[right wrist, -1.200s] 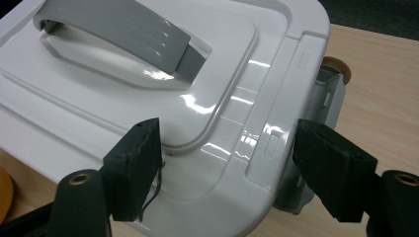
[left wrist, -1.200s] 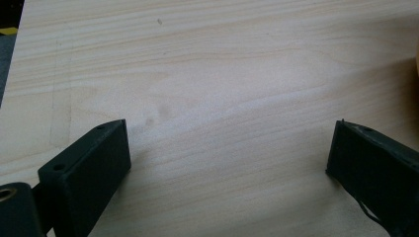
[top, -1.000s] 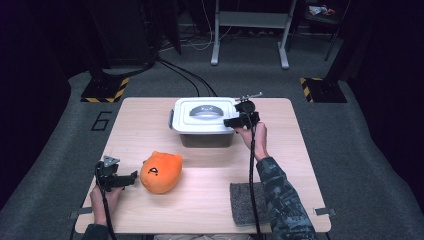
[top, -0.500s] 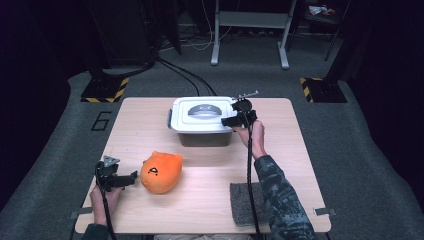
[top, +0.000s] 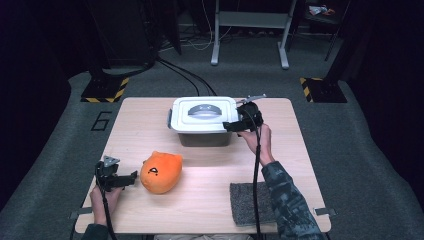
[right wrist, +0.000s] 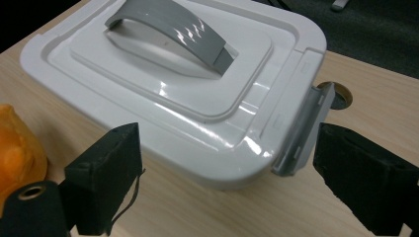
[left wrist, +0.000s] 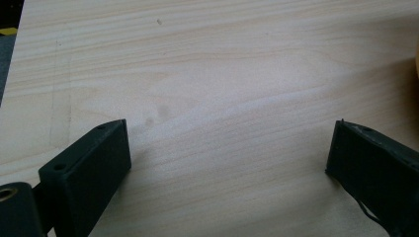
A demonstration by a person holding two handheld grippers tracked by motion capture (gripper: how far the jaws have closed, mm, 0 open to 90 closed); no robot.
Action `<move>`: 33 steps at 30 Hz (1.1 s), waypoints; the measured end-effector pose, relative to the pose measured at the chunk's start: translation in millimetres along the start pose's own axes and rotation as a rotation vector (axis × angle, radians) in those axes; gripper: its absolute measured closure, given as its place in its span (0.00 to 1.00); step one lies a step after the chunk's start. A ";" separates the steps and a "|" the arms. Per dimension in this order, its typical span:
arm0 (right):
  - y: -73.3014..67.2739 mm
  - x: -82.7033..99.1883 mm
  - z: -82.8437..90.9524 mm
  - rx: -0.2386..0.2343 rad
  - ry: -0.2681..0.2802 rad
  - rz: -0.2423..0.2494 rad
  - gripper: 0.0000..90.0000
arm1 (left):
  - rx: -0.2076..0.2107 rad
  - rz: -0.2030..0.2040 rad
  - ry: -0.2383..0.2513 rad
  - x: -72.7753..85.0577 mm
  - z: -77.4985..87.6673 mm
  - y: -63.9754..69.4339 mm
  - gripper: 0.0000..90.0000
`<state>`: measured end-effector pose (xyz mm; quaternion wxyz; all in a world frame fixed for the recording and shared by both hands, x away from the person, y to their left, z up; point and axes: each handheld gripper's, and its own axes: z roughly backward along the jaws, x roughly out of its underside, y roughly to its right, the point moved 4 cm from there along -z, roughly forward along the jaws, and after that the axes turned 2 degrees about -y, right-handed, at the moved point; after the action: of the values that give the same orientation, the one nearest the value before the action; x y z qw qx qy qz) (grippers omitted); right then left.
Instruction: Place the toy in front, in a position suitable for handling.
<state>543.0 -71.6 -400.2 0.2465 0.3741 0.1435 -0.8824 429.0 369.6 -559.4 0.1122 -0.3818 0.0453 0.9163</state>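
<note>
White plastic box (top: 202, 121) sits at the desk's (top: 150, 135) far middle in the high view; the right hand-held gripper (top: 235, 125) hovers at its right latch and could nudge the box. The left hand-held gripper (left wrist: 227, 163) gapes empty over bare wood. In the right gripper view, jaws, just opening, straddle the box corner beside the grey latch (right wrist: 304, 129), touching nothing; a careless closing could catch the lid.

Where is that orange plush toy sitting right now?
In the high view the orange plush toy lies on the near left part of the table, just right of the left gripper and nearer than the white lidded box.
</note>
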 end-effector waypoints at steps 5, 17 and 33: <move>0.5 17.4 23.9 0.002 0.014 0.028 0.09 | 0.000 0.000 0.000 0.0 0.0 0.0 0.03; -3.0 76.4 71.0 0.075 0.006 0.082 0.04 | 0.000 0.000 0.001 0.0 0.0 0.1 0.03; -23.0 164.4 93.2 0.057 -0.064 0.048 0.00 | -0.001 0.000 0.000 0.0 0.1 0.2 0.03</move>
<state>377.2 -147.0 -455.6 0.2612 0.3559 0.1012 -0.8915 428.9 369.4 -559.4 0.1121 -0.3820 0.0450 0.9162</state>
